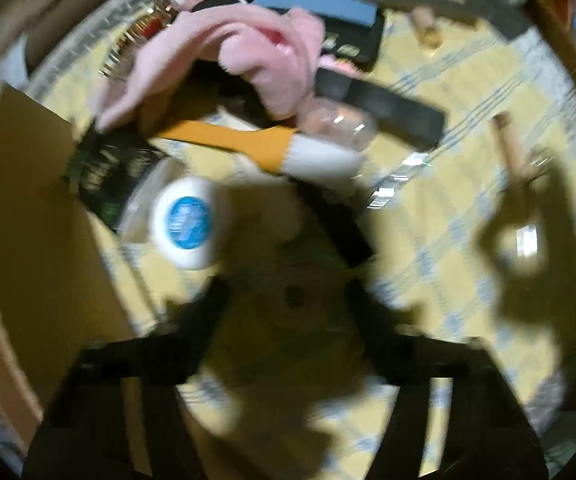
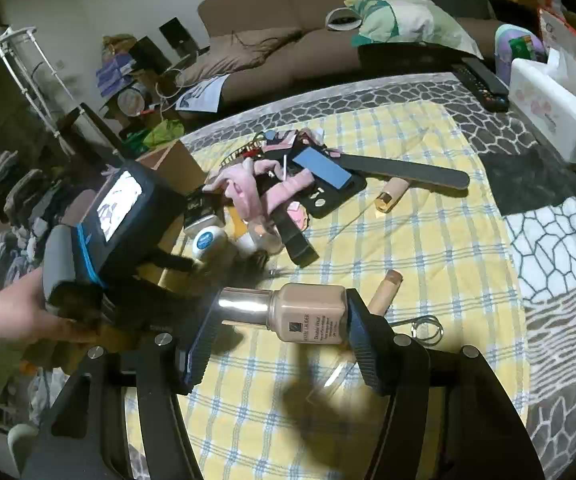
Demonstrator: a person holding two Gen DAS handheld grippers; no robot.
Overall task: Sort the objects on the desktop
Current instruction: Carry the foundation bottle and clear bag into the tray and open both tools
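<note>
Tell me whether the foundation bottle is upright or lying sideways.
Sideways: the foundation bottle lies level, held off the table in the right hand-held gripper, its silver cap pointing left.

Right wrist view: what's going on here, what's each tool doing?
A person is sorting a cluttered yellow checked cloth. The right tool is clamped on a foundation bottle, held sideways above the cloth. The left tool points down beside the pile, near a white jar with a blue label and a cardboard box; blur hides whether it grips anything.
</note>
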